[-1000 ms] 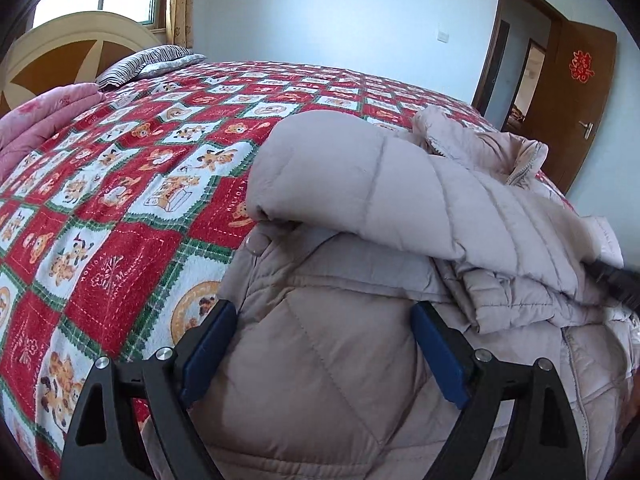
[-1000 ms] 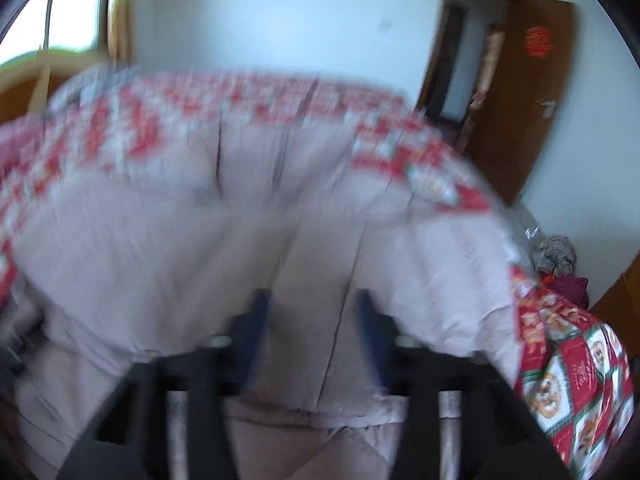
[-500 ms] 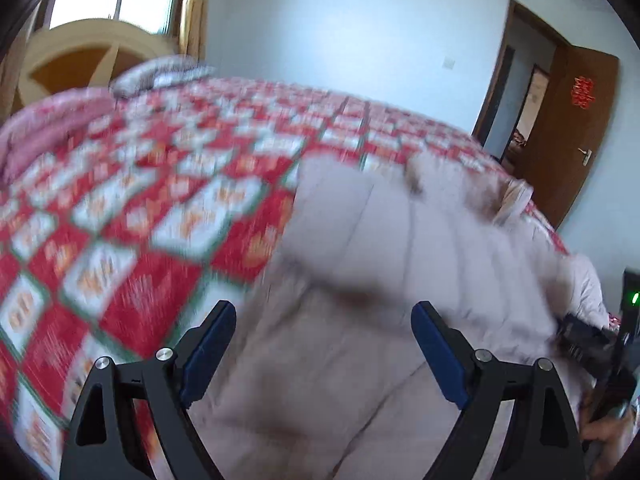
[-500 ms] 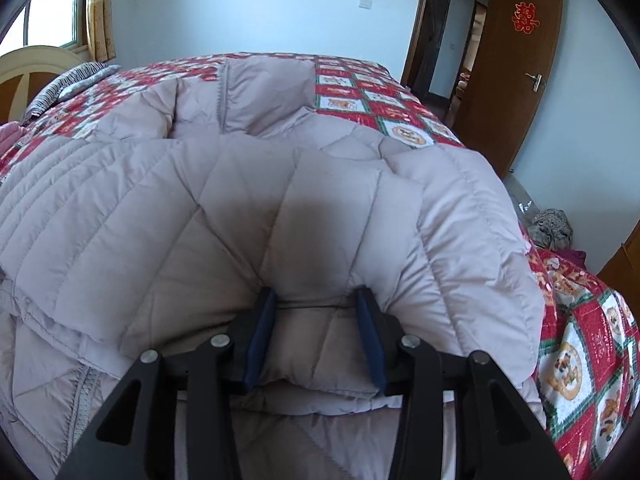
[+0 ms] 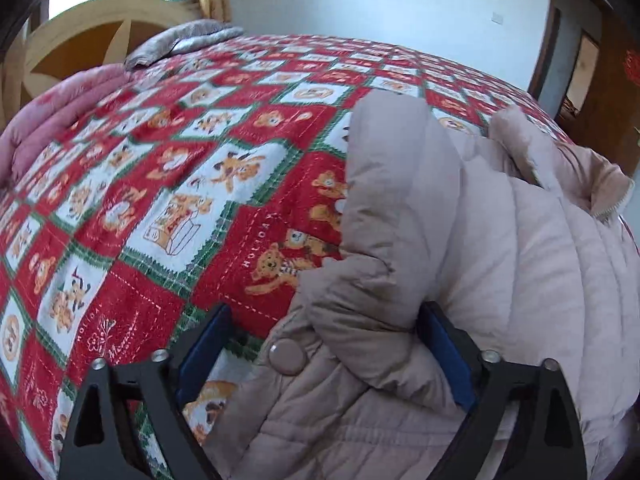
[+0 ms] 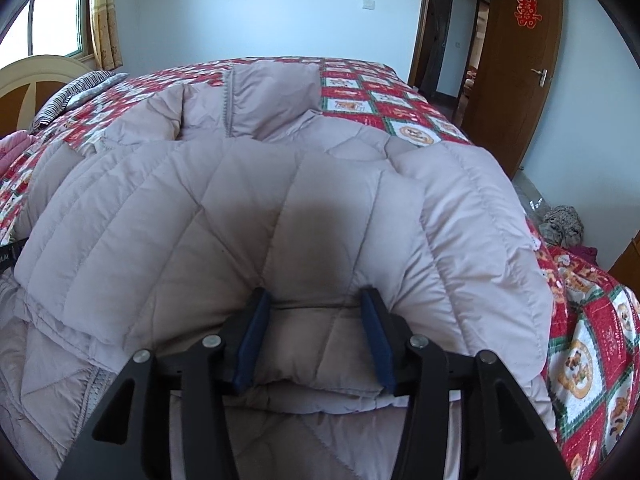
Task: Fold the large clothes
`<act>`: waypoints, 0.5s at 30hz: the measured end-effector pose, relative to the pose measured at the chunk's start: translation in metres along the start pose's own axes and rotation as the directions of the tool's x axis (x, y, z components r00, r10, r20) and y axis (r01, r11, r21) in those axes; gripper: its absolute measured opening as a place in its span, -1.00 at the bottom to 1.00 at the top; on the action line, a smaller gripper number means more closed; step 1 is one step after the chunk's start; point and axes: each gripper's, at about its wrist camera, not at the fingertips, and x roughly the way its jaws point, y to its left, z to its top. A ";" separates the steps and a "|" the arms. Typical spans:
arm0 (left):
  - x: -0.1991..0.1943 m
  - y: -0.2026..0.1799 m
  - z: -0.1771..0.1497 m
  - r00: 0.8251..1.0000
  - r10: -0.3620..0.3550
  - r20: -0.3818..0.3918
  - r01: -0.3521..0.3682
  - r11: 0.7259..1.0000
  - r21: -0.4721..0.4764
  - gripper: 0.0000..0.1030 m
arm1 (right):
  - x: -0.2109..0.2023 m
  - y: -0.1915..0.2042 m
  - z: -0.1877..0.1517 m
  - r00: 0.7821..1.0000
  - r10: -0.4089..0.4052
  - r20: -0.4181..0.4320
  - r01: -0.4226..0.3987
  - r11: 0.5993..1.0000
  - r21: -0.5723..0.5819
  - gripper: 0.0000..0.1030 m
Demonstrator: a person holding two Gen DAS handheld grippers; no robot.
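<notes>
Lying on the quilt (image 5: 168,184), the coat (image 6: 280,200) is clamped in the right tongs (image 6: 316,336), while the left tongs (image 5: 324,356) gape around its sleeve edge, seemingly ungripped.

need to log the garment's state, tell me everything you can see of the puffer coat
The puffer coat is a large, pale beige-pink quilted garment with stitched padding channels, a zipper and a round snap button. It lies on the bed's red patchwork quilt, partly folded: one padded section is doubled over the body. The right tool is shut on a thick fold of it. The left tool is open, its pads either side of a bunched edge near the snap.
</notes>
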 end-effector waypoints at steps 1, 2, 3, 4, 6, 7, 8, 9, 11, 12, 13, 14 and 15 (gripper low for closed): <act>-0.001 -0.001 0.000 1.000 0.002 0.004 -0.002 1.000 0.004 0.88 | 0.000 0.000 0.000 1.000 0.000 -0.001 0.000 1.000 0.000 0.02; -0.004 -0.003 0.000 1.000 0.005 0.010 -0.005 1.000 0.009 0.88 | 0.000 0.000 0.000 1.000 0.000 0.000 0.000 1.000 0.000 0.03; -0.007 -0.004 0.000 1.000 0.006 0.015 -0.006 1.000 0.016 0.88 | 0.000 0.000 0.000 1.000 0.002 -0.001 -0.002 1.000 0.001 0.05; -0.012 -0.005 0.001 1.000 0.004 0.020 -0.005 1.000 0.026 0.88 | 0.000 -0.002 0.001 1.000 0.015 -0.005 -0.015 1.000 0.007 0.08; -0.029 -0.009 0.005 0.999 -0.018 0.041 0.015 0.998 0.057 0.88 | -0.002 -0.007 0.007 0.998 0.053 -0.039 -0.052 0.998 0.027 0.15; -0.042 -0.010 0.010 0.997 -0.040 0.070 0.036 0.997 0.067 0.88 | -0.006 -0.010 0.012 0.996 0.070 -0.048 -0.068 0.997 0.048 0.18; -0.054 -0.010 0.017 0.993 -0.063 0.102 0.055 0.995 0.077 0.88 | -0.012 -0.015 0.020 0.995 0.096 -0.034 -0.093 0.993 0.079 0.24; -0.065 -0.013 0.026 0.988 -0.080 0.134 0.069 0.994 0.090 0.88 | -0.020 -0.019 0.028 0.993 0.119 -0.004 -0.118 0.988 0.100 0.36; -0.078 -0.022 0.051 0.976 -0.128 0.175 0.111 0.988 0.104 0.88 | -0.035 -0.024 0.055 0.988 0.135 0.069 -0.142 0.984 0.107 0.75; -0.076 -0.026 0.065 0.972 -0.164 0.169 0.147 0.983 0.105 0.88 | -0.038 -0.024 0.074 0.986 0.142 0.087 -0.150 0.983 0.103 0.97; -0.071 -0.031 0.079 0.968 -0.201 0.149 0.187 0.977 0.102 0.88 | -0.036 -0.024 0.088 0.984 0.156 0.092 -0.165 0.980 0.110 0.98; -0.060 -0.039 0.097 0.963 -0.242 0.116 0.232 0.968 0.091 0.88 | -0.034 -0.025 0.104 0.981 0.163 0.100 -0.175 0.976 0.126 0.98; -0.051 -0.046 0.109 0.962 -0.255 0.098 0.247 0.965 0.088 0.88 | -0.031 -0.025 0.120 0.980 0.165 0.108 -0.179 0.974 0.136 0.98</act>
